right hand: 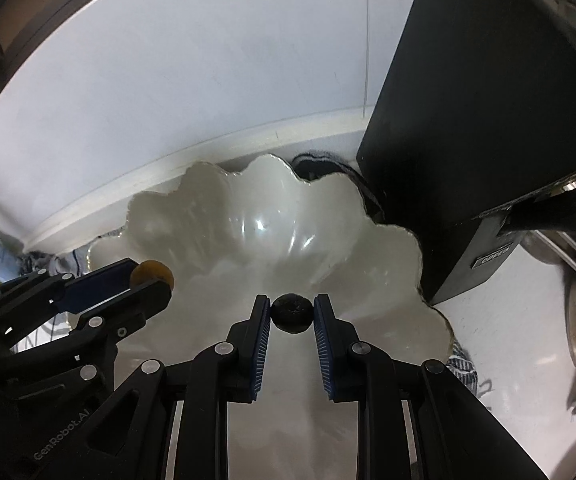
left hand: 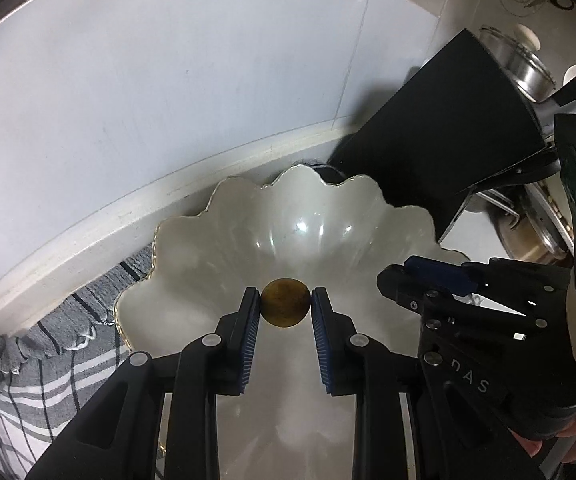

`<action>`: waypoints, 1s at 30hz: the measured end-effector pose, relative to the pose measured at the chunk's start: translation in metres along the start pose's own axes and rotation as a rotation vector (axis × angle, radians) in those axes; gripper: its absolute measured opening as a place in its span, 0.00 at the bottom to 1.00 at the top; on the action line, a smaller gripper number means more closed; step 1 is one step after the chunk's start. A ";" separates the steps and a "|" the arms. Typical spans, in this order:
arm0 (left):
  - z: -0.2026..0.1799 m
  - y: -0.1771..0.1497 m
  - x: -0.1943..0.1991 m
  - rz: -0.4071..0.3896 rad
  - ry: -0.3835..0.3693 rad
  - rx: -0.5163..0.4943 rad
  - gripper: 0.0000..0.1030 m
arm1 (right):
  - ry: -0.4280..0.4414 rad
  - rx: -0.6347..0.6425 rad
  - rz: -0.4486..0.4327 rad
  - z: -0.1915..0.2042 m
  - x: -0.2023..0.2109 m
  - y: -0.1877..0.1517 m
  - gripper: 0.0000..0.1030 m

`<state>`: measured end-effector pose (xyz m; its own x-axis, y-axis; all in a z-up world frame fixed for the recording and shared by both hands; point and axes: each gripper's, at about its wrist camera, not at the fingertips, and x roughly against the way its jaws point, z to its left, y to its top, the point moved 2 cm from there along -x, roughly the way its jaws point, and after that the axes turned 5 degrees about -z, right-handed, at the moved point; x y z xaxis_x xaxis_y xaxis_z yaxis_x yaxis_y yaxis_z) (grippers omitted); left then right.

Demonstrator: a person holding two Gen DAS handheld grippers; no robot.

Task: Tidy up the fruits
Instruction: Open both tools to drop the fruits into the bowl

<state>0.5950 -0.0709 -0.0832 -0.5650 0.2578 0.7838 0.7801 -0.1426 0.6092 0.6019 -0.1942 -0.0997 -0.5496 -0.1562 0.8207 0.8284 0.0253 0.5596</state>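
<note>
Brown fruit (left hand: 286, 302) in left tongs (left hand: 286, 304), black appliance (left hand: 444, 136) behind bowl (left hand: 216, 220).

Counts, both wrist views:
- Grippers: 2, left gripper (left hand: 285, 307) and right gripper (right hand: 291, 314).
- Small round fruits: 2, one brown fruit (left hand: 286, 301), one dark fruit (right hand: 292, 313).
- White scalloped bowl (left hand: 224, 216): 1.
- Black box (right hand: 484, 92): 1.
- Striped cloth (left hand: 68, 344): 1.

Bowl (left hand: 216, 216): glossy white ceramic look, smooth, scalloped rim. Cloth (left hand: 60, 344) under it: woven striped fabric, matt. Black box (right hand: 480, 120): matt, smooth. Pot (left hand: 528, 68): shiny steel. Fingers (left hand: 248, 332): ribbed blue pads, matt black plastic frames.
</note>
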 end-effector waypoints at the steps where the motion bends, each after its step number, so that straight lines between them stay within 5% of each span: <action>1: 0.000 0.000 -0.001 0.000 0.005 -0.003 0.30 | 0.002 -0.005 0.006 -0.001 -0.001 -0.001 0.24; 3: 0.001 -0.001 0.000 -0.001 0.008 -0.003 0.39 | -0.002 -0.010 0.016 -0.002 -0.005 -0.002 0.26; 6: 0.004 -0.003 0.002 -0.004 0.034 -0.007 0.50 | -0.023 -0.004 0.022 -0.003 -0.007 -0.003 0.42; 12: 0.013 -0.007 0.020 -0.026 0.099 -0.007 0.61 | -0.032 0.014 0.002 -0.002 0.008 -0.010 0.43; 30: 0.007 -0.033 0.119 -0.185 0.146 -0.035 0.63 | -0.072 0.018 -0.195 0.016 0.114 -0.041 0.43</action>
<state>0.5040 -0.0288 -0.0110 -0.7321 0.1420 0.6662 0.6514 -0.1399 0.7457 0.5038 -0.1972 -0.0272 -0.7061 -0.0891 0.7025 0.7039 0.0188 0.7100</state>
